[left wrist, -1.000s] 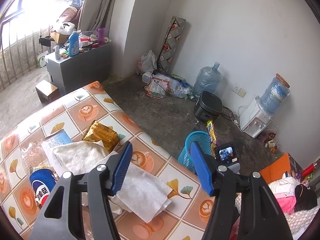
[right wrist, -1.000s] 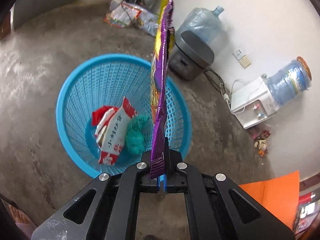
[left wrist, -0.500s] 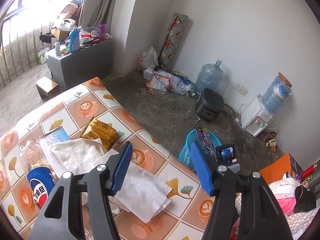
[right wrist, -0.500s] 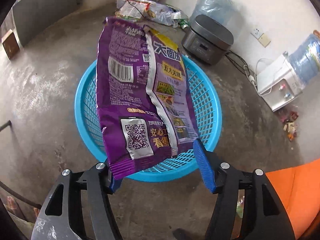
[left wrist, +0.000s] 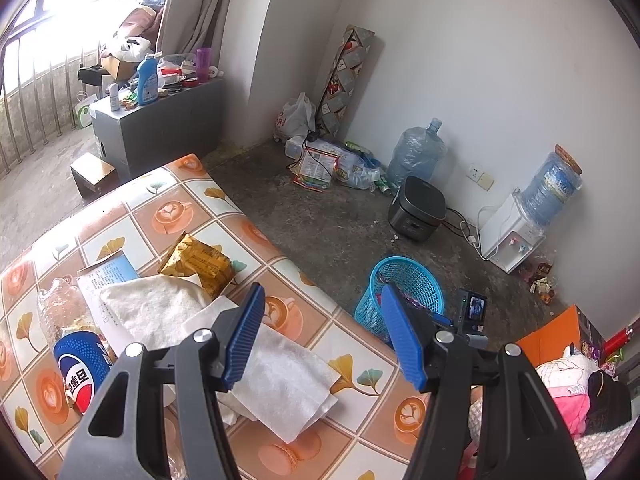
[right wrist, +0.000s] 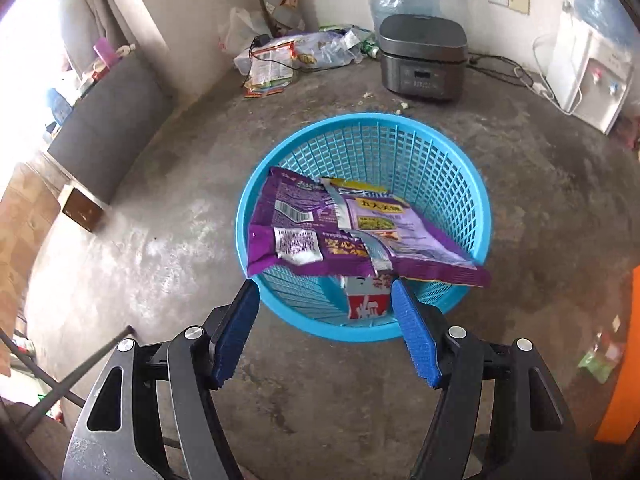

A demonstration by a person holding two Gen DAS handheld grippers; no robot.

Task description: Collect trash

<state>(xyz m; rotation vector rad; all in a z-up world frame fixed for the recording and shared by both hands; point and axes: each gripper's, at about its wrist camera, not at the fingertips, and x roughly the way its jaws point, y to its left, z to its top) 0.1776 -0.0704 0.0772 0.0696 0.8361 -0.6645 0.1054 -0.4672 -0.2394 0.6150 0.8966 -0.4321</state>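
The purple snack wrapper (right wrist: 352, 232) is lying across the mouth of the blue mesh basket (right wrist: 420, 160), its near edge resting over the rim and one corner sticking out past the right side; beneath it a red-and-white packet (right wrist: 366, 300) is showing inside the basket. The right tongs (right wrist: 326, 320) are hanging just above the basket's near rim, their jaws having just been opening and now standing wide apart with nothing pressed between them, the wrapper lying free beyond the blue pads. The basket is standing on the concrete floor (right wrist: 180, 220), with a dark rice cooker (right wrist: 422, 58) farther off by the wall. The left tongs (left wrist: 324, 336) are hovering over the tiled-pattern table (left wrist: 176, 212), likewise partly open and gripping nothing, above white paper towels (left wrist: 280, 380), a yellow packet (left wrist: 198, 260) and a blue can (left wrist: 82, 364).
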